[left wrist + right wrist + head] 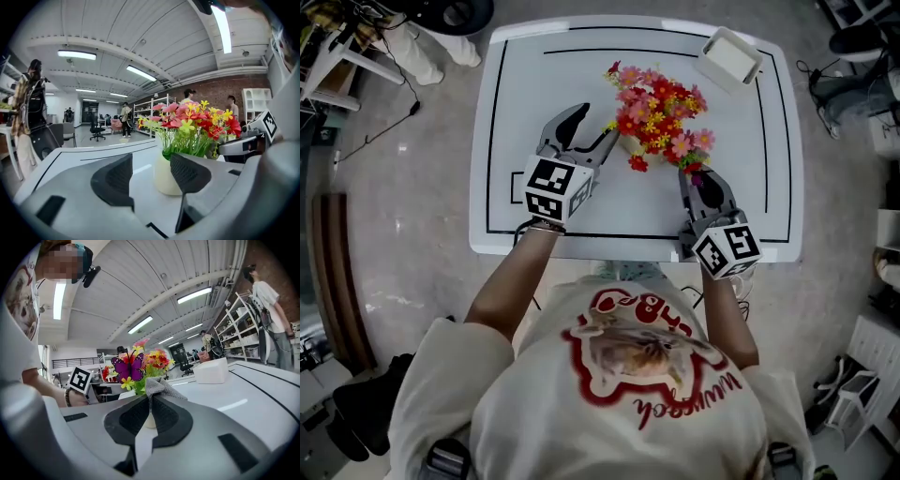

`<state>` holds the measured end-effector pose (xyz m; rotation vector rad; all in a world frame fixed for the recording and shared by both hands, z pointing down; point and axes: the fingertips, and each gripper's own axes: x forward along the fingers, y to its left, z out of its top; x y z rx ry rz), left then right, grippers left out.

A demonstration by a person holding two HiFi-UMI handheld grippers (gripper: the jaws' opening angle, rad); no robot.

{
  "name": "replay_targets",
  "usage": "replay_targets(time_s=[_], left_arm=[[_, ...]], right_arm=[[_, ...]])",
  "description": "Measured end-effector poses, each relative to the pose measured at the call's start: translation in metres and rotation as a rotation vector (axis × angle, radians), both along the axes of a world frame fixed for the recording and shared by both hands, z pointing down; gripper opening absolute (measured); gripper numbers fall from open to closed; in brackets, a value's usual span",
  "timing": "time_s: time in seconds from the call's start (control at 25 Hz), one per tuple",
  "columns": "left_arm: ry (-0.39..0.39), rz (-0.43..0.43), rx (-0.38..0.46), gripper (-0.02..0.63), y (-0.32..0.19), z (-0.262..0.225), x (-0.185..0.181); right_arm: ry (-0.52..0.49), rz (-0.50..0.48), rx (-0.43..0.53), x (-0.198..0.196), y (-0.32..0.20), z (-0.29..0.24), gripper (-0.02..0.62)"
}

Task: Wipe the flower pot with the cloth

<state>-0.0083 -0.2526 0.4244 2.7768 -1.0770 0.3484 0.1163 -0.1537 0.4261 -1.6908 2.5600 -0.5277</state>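
Bearing flower pot [165,177]: white table [525,89]; seemingly brick wall [220,91].

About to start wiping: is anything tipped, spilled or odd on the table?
Nothing stands out. The flower pot stands upright on the table, nothing spilled; the cloth is pinched in the right gripper, the left gripper open.

place: open office-lab | cues: brick wall [211,91], storage shelves [151,111], office chairs [97,132], ceiling strip lights [76,55]
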Motion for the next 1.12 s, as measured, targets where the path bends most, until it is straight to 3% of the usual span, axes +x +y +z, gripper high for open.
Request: replay_targets(time_s=[0.12,0.36,0.6,0.76,1.12], left_arm=[[-0.023,0.116,0.025,0.256,-0.006,0.004,0.014],[0.069,0.374,-0.002,0.256,-0.001,0.003,0.030],[0.102,0.539,-0.064,0.247,0.025,0.003,0.046],[0.102,0.573,-0.073,0.245,0.047,0.003,0.053],[0.096,0.530,-0.078,0.245,0.070,0.005,0.053]], right_arm=[[0.000,-0.006,-0.015,-0.004,0.001,0.006,0.014],[0.004,-0.002,-0.030,-0.003,-0.004,0.010,0.014],[0.002,-0.003,-0.046,0.007,0.002,0.010,0.014],[-0.004,0.010,-0.064,0.018,0.014,0.014,0.014],[-0.066,0.024,-0.075,0.017,0.033,0.017,0.014]])
